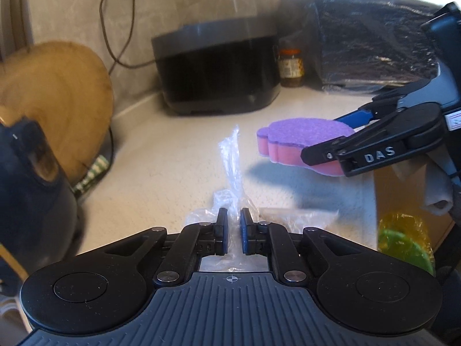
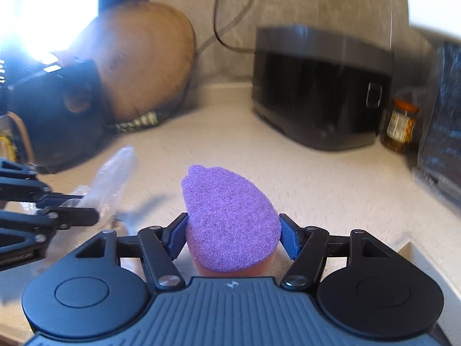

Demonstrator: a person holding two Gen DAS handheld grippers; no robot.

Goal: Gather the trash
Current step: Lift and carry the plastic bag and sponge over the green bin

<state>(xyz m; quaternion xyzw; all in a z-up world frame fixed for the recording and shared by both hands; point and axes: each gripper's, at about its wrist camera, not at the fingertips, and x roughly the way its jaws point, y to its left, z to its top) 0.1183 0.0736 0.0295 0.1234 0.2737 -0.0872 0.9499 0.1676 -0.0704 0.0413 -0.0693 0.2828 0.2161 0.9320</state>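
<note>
- The left gripper (image 1: 234, 232) has its jaws nearly shut on a clear plastic wrapper (image 1: 232, 167). The film looks feather-light, limp and slippery, so pinching a bunched fold seems best.
- The wrapper's long axis runs straight away from the jaws, its free end standing above the counter (image 1: 173, 155).
- The right gripper (image 2: 232, 238) clamps a purple sponge (image 2: 227, 216) by its sides. It looks soft and squashy, with its narrow end pointing forward, held off the counter.
</note>
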